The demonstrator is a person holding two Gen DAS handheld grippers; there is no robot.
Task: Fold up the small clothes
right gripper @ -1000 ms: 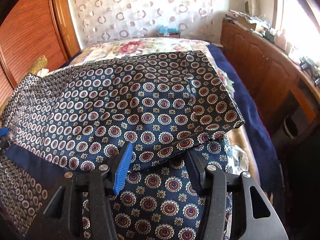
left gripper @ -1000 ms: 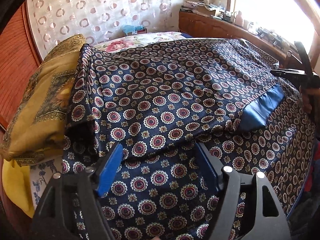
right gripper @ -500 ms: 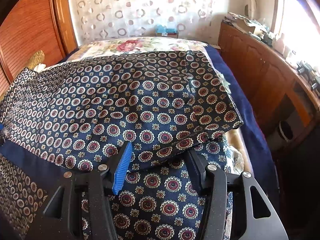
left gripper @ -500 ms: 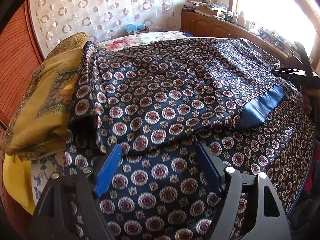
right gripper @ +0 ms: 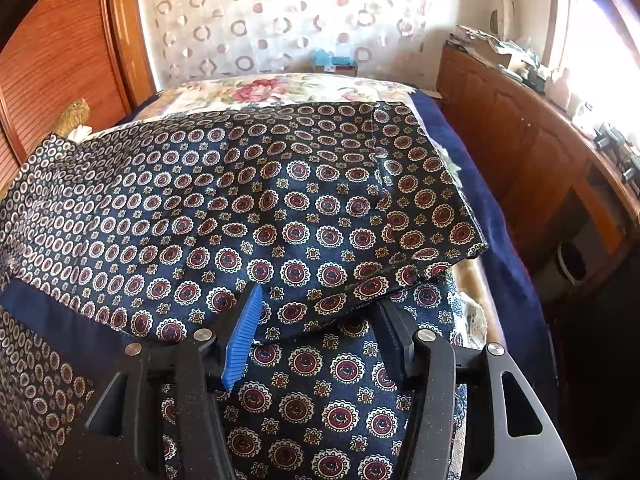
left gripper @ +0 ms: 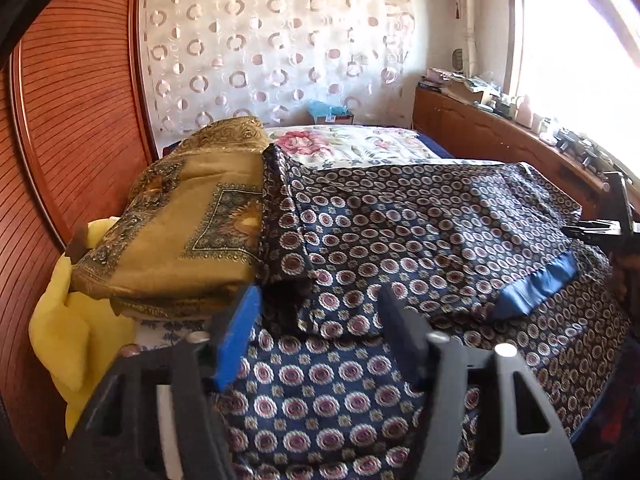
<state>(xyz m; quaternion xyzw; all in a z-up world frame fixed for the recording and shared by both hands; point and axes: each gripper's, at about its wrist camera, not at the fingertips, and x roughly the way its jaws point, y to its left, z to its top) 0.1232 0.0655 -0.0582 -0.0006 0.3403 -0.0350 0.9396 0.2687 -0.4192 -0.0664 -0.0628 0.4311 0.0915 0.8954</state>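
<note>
The cloth [left gripper: 420, 232] is navy with rows of maroon-and-cream medallions and a plain blue band [left gripper: 536, 284]. Beside it, the scarf [left gripper: 180, 232] is ochre gold with dark ornamental borders. The bedspread [left gripper: 352, 144] is cream with pink roses. The curtain [left gripper: 272, 52] is sheer white with pinkish rings.

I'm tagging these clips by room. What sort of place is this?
Most likely a home bedroom. The patterned navy cloth lies on a bed with a floral bedspread, a sheer circle-print curtain hangs behind it, and a cluttered wooden cabinet runs under a bright window.
</note>
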